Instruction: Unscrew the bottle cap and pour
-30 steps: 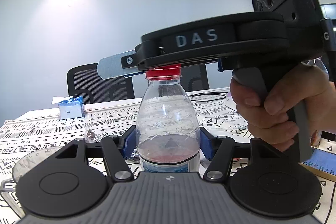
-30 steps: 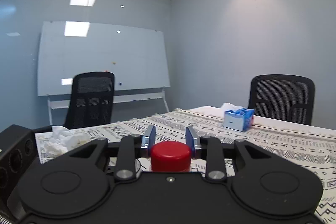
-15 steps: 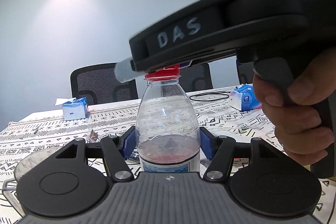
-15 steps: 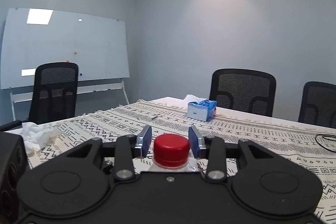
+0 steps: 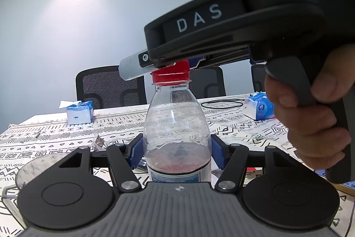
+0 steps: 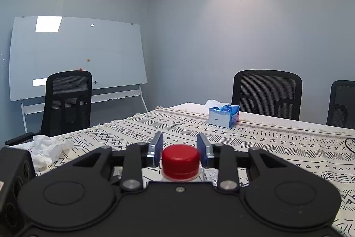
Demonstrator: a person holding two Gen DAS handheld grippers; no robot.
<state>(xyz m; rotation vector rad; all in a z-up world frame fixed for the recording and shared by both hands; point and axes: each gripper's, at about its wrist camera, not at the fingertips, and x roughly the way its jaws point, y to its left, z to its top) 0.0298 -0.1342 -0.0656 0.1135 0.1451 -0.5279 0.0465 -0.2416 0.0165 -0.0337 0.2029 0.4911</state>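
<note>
Left tool (image 5: 177, 152): clenched on the bottle (image 5: 177, 123), with 1 blue pad pressed against each side of the clear body, just above the label.
Bottle: upright and partly filled, the liquid surface at about pad height. Its base is hidden behind the tool's body, toward the near edge of the tabletop (image 6: 277, 143).
Cap (image 6: 180, 159): red and sitting on the bottle's neck, with the red ring below it.
Right tool (image 6: 180, 146): it reaches over the bottle top from the right side of the left wrist view. Its 2 pads flank the cap, which lies between them. The jaws have just been opening, and a thin gap shows at the left pad, so the cap is released rather than pinched.
Hand (image 5: 310, 121): wrapped around the right tool's black grip.
Clear cup (image 5: 28, 172): at the near left edge of the tabletop, beside the left tool.
Tissue box (image 5: 78, 113): blue, near the far edge, left of the bottle.
Second tissue pack (image 5: 258, 107): toward the far right, with a black cable loop (image 5: 221, 102) just beside it.
Crumpled paper (image 6: 48, 148): white, at the left edge of the tabletop in the right wrist view.
Whiteboard (image 6: 75, 54): stands by the wall, beyond the tabletop's left corner.
</note>
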